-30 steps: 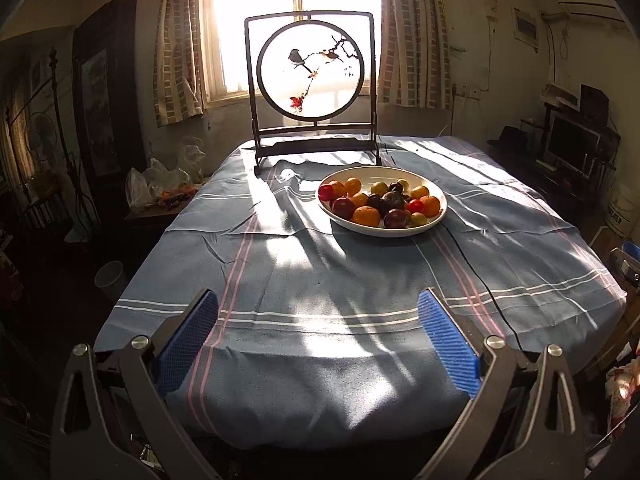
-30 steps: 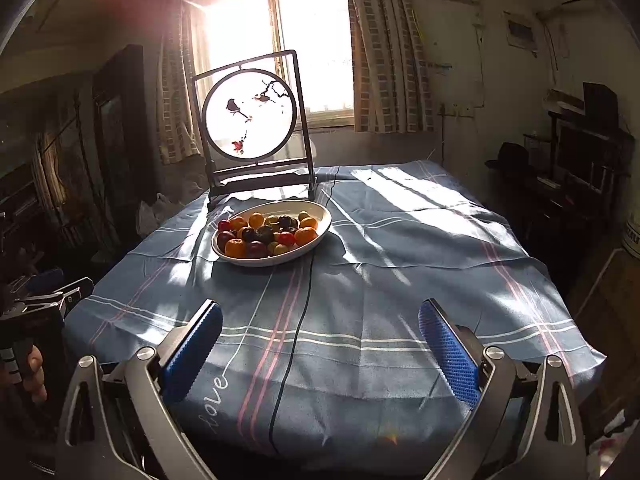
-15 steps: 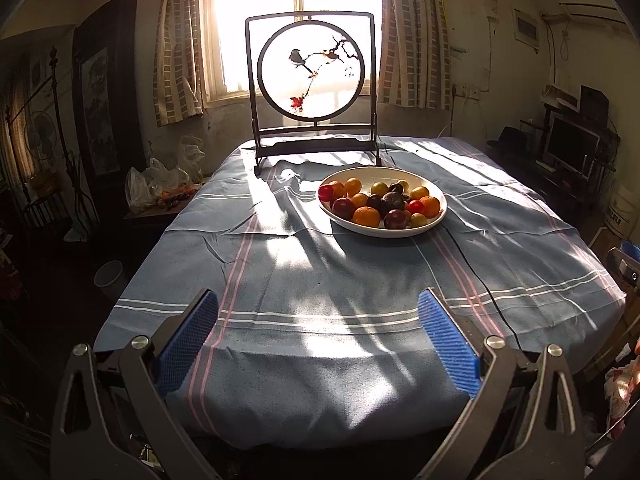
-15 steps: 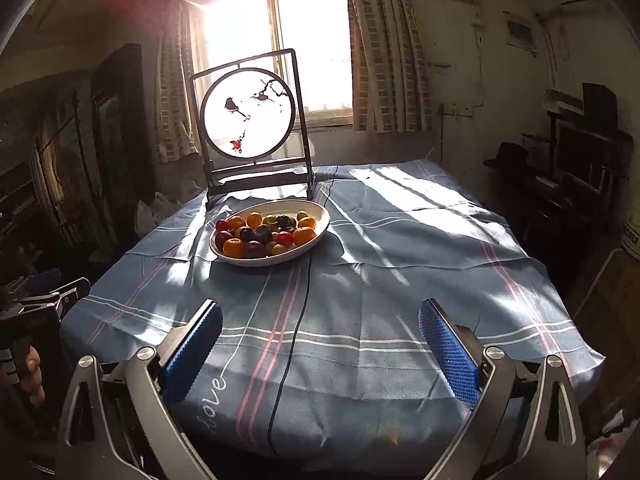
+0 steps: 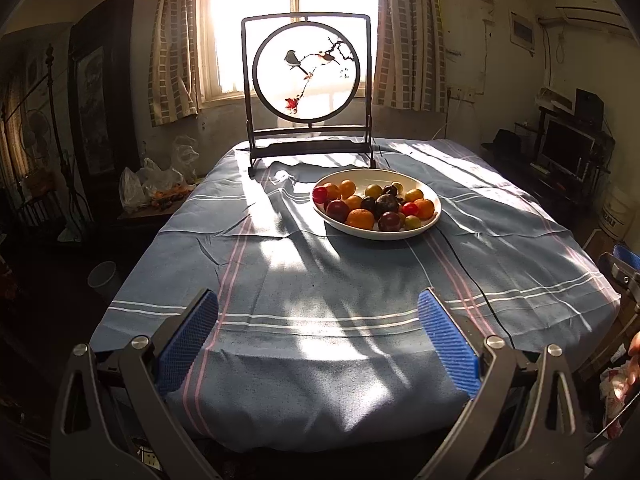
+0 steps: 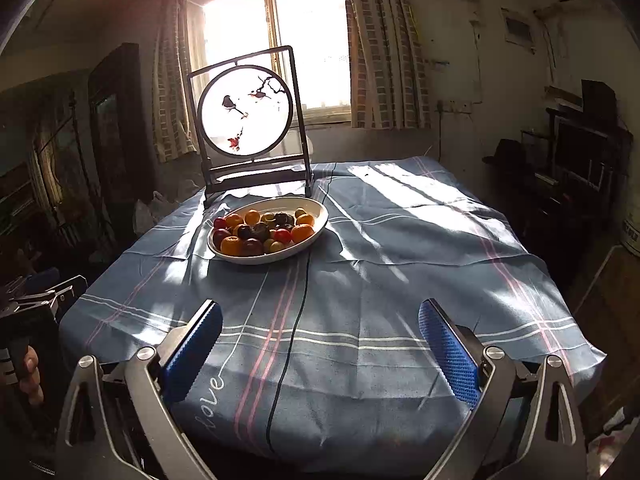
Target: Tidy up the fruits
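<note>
A white oval bowl (image 5: 428, 224) (image 6: 316, 206) heaped with several small oranges, red and dark plums and yellow-green fruits sits past the middle of a table under a blue striped cloth (image 5: 320, 280) (image 6: 400, 260). My left gripper (image 5: 318, 312) hangs open over the table's near edge, far short of the bowl, with nothing between its blue pads. My right gripper (image 6: 320, 316) is open too, at the near edge and right of the bowl's line. The left gripper's body (image 6: 36, 312) and a hand show at the left of the right wrist view.
A dark-framed round screen painted with birds (image 5: 307, 76) (image 6: 245, 112) stands at the table's far edge, just behind the bowl. A thin black cable (image 6: 298, 308) runs from the bowl toward me. Plastic bags (image 5: 148, 188) lie on a low stand left of the table.
The right wrist view has shifted a little, so the bowl and screen sit slightly further left in it. The left view is almost still. Both grippers stay open.
</note>
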`<action>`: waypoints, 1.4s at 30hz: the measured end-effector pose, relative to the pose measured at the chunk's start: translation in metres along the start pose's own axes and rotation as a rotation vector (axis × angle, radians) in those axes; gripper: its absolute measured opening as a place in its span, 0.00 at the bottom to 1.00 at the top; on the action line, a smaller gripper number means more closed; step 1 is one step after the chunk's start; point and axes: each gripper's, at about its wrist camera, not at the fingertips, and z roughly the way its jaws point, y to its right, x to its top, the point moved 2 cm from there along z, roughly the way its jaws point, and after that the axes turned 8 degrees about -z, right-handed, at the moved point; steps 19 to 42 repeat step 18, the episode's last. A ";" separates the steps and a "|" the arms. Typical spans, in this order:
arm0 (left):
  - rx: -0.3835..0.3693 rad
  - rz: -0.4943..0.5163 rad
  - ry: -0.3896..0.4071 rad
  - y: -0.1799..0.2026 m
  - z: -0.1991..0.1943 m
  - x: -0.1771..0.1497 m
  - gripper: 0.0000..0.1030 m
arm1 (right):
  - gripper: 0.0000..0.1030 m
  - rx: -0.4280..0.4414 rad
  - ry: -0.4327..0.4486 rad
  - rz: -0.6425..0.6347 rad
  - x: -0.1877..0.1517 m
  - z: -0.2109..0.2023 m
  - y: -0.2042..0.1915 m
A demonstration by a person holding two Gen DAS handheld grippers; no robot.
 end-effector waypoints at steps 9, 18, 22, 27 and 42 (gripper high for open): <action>-0.004 -0.043 0.023 -0.010 -0.001 0.004 0.95 | 0.96 0.001 -0.003 0.004 -0.001 0.000 0.000; 0.063 -0.017 0.029 -0.010 0.000 0.003 0.95 | 0.96 0.000 -0.003 0.001 -0.002 0.001 -0.001; 0.063 -0.017 0.029 -0.010 0.000 0.003 0.95 | 0.96 0.000 -0.003 0.001 -0.002 0.001 -0.001; 0.063 -0.017 0.029 -0.010 0.000 0.003 0.95 | 0.96 0.000 -0.003 0.001 -0.002 0.001 -0.001; 0.063 -0.017 0.029 -0.010 0.000 0.003 0.95 | 0.96 0.000 -0.003 0.001 -0.002 0.001 -0.001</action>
